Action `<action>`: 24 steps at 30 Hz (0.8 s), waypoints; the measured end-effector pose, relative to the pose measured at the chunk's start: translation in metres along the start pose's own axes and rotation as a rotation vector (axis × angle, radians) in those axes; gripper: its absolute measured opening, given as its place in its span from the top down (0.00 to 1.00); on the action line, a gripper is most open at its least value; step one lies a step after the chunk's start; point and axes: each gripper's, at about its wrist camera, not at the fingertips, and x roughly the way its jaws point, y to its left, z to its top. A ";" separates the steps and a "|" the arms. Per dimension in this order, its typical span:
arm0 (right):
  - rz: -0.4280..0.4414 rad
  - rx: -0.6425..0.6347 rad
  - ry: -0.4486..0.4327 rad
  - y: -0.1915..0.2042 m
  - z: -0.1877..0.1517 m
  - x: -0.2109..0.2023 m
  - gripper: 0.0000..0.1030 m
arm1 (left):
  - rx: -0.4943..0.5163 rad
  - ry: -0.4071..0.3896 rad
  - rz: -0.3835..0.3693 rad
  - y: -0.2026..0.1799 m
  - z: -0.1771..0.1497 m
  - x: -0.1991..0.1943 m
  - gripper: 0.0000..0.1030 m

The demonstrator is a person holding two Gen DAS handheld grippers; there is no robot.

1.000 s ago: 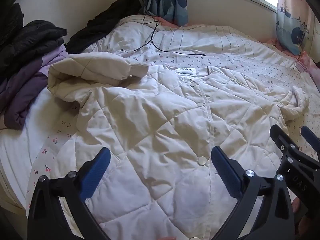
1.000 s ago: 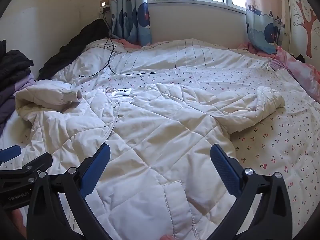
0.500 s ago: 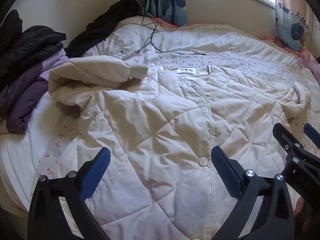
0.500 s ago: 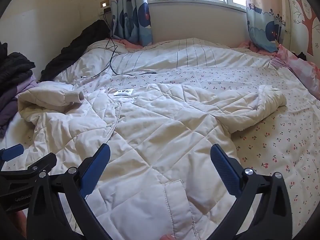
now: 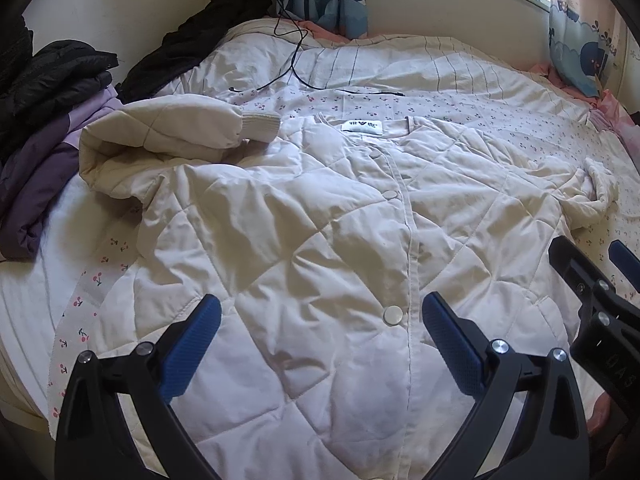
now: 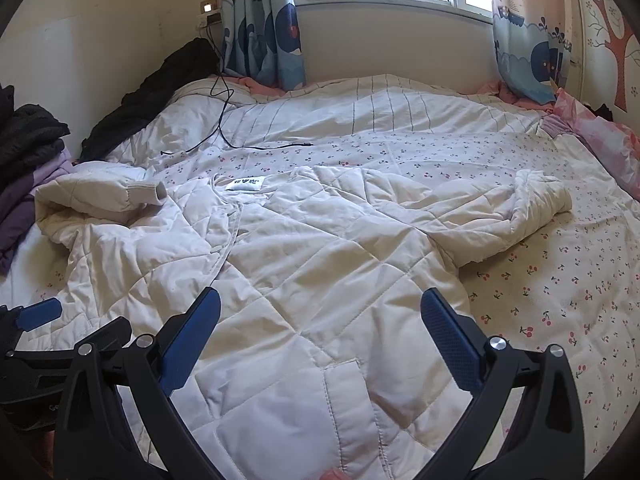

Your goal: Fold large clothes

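So your left gripper (image 5: pixel 316 340) and right gripper (image 6: pixel 320 336) gape empty above the jacket (image 5: pixel 320 240), spread buttoned but unfolded.

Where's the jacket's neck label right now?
The white neck label lies at the far, collar end of the cream quilted jacket, centre of the left wrist view, right of the folded-in sleeve cuff and just before the black cable.

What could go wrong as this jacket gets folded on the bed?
The left sleeve is already bunched, so folding over it may leave a lump. The black cable lies just beyond the collar and could snag. The jacket is puffy, so the open left gripper may pinch the bedsheet too.
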 end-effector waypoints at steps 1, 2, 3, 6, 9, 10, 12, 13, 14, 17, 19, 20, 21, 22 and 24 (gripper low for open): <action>-0.001 0.003 0.000 -0.002 0.001 0.000 0.06 | 0.001 0.000 0.000 -0.001 0.000 0.000 0.06; -0.004 0.007 -0.002 -0.004 0.002 0.000 0.06 | 0.003 0.000 0.000 -0.001 0.001 0.000 0.06; -0.005 0.010 -0.002 -0.005 0.003 -0.001 0.06 | 0.006 -0.001 0.000 -0.002 0.001 0.000 0.06; -0.008 0.028 0.001 -0.013 0.006 -0.002 0.06 | 0.023 -0.020 -0.027 -0.004 0.002 -0.001 0.06; -0.010 0.045 0.014 -0.020 0.008 -0.001 0.06 | 0.030 -0.032 -0.034 -0.006 0.003 -0.004 0.06; -0.011 0.047 0.017 -0.020 0.008 0.000 0.06 | 0.029 -0.032 -0.035 -0.006 0.004 -0.003 0.06; -0.008 0.051 0.029 -0.021 0.008 0.002 0.06 | 0.028 -0.037 -0.024 -0.007 0.004 -0.003 0.06; -0.005 0.049 0.035 -0.020 0.007 0.003 0.06 | 0.028 -0.038 -0.018 -0.008 0.004 -0.003 0.06; -0.004 0.045 0.038 -0.019 0.007 0.004 0.06 | 0.029 -0.040 -0.014 -0.008 0.004 -0.003 0.06; -0.003 0.036 0.048 -0.017 0.006 0.005 0.06 | 0.024 -0.045 0.007 -0.007 0.005 -0.003 0.06; -0.002 0.037 0.057 -0.017 0.005 0.007 0.06 | 0.018 -0.042 0.013 -0.006 0.006 -0.002 0.06; -0.001 0.039 0.062 -0.017 0.005 0.008 0.06 | 0.015 -0.040 0.017 -0.005 0.006 -0.002 0.06; 0.003 0.041 0.066 -0.017 0.004 0.009 0.06 | 0.014 -0.039 0.018 -0.005 0.006 -0.001 0.06; 0.005 0.041 0.068 -0.017 0.004 0.009 0.06 | 0.015 -0.039 0.020 -0.005 0.006 -0.001 0.06; 0.008 0.039 0.070 -0.017 0.004 0.009 0.06 | 0.016 -0.041 0.023 -0.005 0.006 -0.001 0.06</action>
